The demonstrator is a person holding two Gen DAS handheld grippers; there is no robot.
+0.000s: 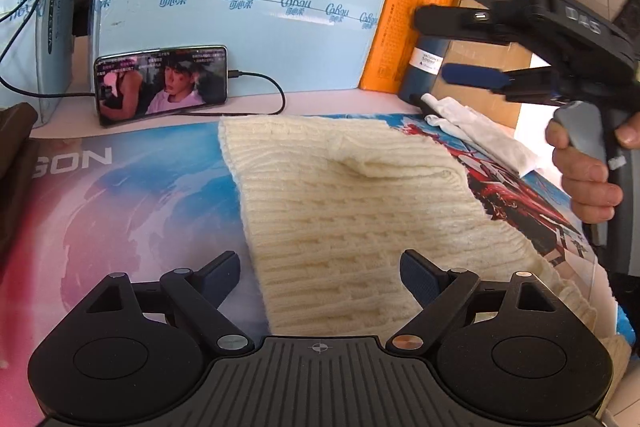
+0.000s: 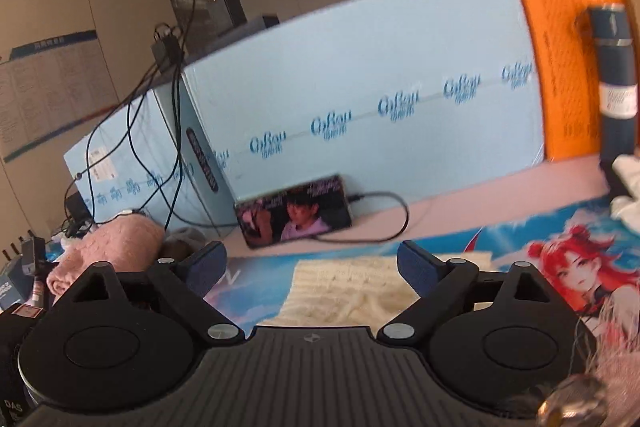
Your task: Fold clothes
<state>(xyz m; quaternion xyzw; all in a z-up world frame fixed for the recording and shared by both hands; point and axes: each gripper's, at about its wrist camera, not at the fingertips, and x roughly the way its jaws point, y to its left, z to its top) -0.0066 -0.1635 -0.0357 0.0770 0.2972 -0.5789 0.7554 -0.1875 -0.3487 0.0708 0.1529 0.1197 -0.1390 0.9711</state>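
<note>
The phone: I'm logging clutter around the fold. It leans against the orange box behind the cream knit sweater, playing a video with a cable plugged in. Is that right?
Not quite. The phone leans against the light blue box, not the orange box, which stands further right. The left wrist view shows it. The rest holds: it is behind the cream knit sweater, playing a video, with a cable plugged in.
</note>
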